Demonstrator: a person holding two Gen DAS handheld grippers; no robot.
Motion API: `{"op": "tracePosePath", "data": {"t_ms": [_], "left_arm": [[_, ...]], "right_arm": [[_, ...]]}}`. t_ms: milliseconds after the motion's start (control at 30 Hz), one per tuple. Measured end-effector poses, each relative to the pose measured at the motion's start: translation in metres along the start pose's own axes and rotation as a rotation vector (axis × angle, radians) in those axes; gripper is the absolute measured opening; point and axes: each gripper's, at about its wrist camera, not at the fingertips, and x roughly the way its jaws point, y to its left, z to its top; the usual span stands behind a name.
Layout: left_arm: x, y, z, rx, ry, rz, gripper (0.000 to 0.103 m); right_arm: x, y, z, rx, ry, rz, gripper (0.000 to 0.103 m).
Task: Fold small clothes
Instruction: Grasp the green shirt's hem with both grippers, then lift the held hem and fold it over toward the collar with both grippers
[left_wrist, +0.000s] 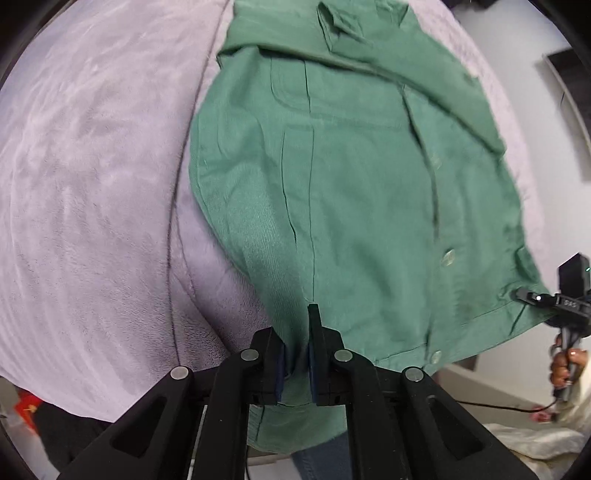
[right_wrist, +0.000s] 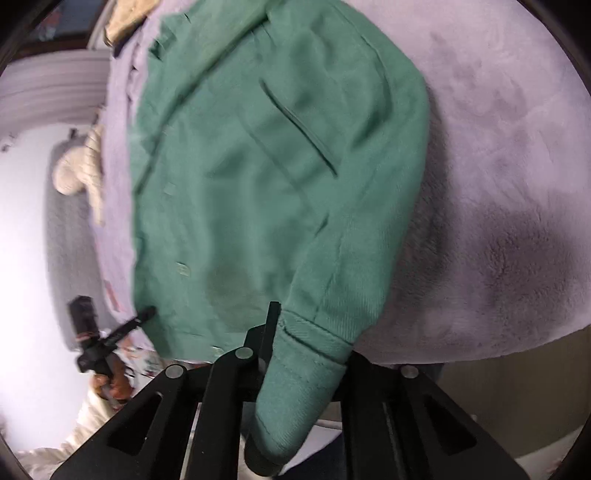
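A green shirt lies spread on a lilac plush blanket; the left claw pinches its hem at six o'clock; the right claw grips a sleeve cuff at six o'clock.

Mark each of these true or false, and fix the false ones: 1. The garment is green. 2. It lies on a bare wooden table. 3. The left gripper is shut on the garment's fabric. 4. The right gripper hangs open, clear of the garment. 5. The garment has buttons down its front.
1. True: the green shirt is plainly green.
2. False: it lies on a soft lilac blanket, not on bare wood.
3. True: the left gripper pinches a fold of the shirt's near edge between its pads.
4. False: the right gripper is shut on the sleeve cuff, which drapes over its fingers.
5. True: a pale button and others run down the placket.
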Motion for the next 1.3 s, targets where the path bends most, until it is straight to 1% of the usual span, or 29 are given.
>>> {"op": "tracePosePath", "data": {"t_ms": [67,200,333,400,467,500,567,667,733,800,867,900,933,967,1000,1033,1067,1133,1167,1200,1300], "left_arm": [[-0.012,0.005,0.011,-0.012,-0.009,-0.046,0.011],[-0.044,0.003,0.041,-0.008,-0.054,-0.128,0.011],[-0.077,0.021,0.099,0.004,-0.115,-0.211,0.011],[-0.088,0.024,0.129,0.028,-0.144,-0.216,0.011],[-0.092,0.021,0.155,0.039,-0.165,-0.208,0.011],[-0.092,0.017,0.168,0.043,-0.174,-0.198,0.011],[-0.091,0.020,0.188,0.055,-0.181,-0.165,0.011],[-0.077,0.015,0.208,0.049,-0.172,-0.131,0.011],[-0.070,0.010,0.216,0.036,-0.185,-0.103,0.011],[-0.072,0.006,0.224,0.009,-0.222,-0.021,0.011],[-0.072,0.003,0.226,-0.009,-0.250,0.029,0.011],[-0.075,0.001,0.228,-0.001,-0.270,0.070,0.011],[-0.078,-0.001,0.228,0.017,-0.284,0.127,0.011],[-0.078,-0.003,0.229,0.029,-0.285,0.181,0.012],[-0.077,-0.002,0.229,0.029,-0.282,0.209,0.013],[-0.076,-0.001,0.229,0.022,-0.284,0.219,0.030],[-0.076,0.002,0.228,0.006,-0.299,0.231,0.064],[-0.076,0.006,0.223,-0.022,-0.336,0.265,0.099],[-0.075,0.007,0.221,-0.027,-0.345,0.273,0.099],[-0.071,0.008,0.221,-0.027,-0.338,0.271,0.099],[-0.043,0.011,0.228,-0.019,-0.239,0.247,0.099]], "right_arm": [[-0.016,0.010,0.004,0.008,-0.048,0.093,0.010],[-0.040,0.039,0.018,0.017,-0.146,0.207,0.010],[-0.061,0.073,0.037,0.003,-0.257,0.279,0.010],[-0.067,0.091,0.048,-0.014,-0.308,0.306,0.010],[-0.071,0.102,0.063,-0.015,-0.337,0.328,0.010],[-0.069,0.109,0.073,-0.015,-0.346,0.333,0.010],[-0.062,0.119,0.089,-0.020,-0.333,0.306,0.009],[-0.047,0.126,0.120,-0.024,-0.277,0.287,0.009],[-0.037,0.127,0.141,-0.008,-0.251,0.295,0.009],[-0.035,0.128,0.163,0.001,-0.238,0.330,0.009],[-0.031,0.126,0.187,0.015,-0.217,0.336,0.009],[-0.028,0.124,0.199,0.029,-0.208,0.334,0.009],[-0.024,0.123,0.214,0.047,-0.200,0.334,0.009],[-0.020,0.119,0.227,0.066,-0.196,0.337,0.009],[-0.016,0.114,0.238,0.091,-0.194,0.342,0.009],[-0.011,0.111,0.248,0.117,-0.193,0.348,0.009],[-0.007,0.106,0.258,0.147,-0.190,0.351,0.009],[-0.001,0.096,0.273,0.181,-0.188,0.341,0.009],[0.001,0.093,0.279,0.188,-0.186,0.326,0.009],[0.005,0.091,0.284,0.192,-0.184,0.312,0.009],[0.011,0.086,0.292,0.193,-0.170,0.289,0.009]]}}
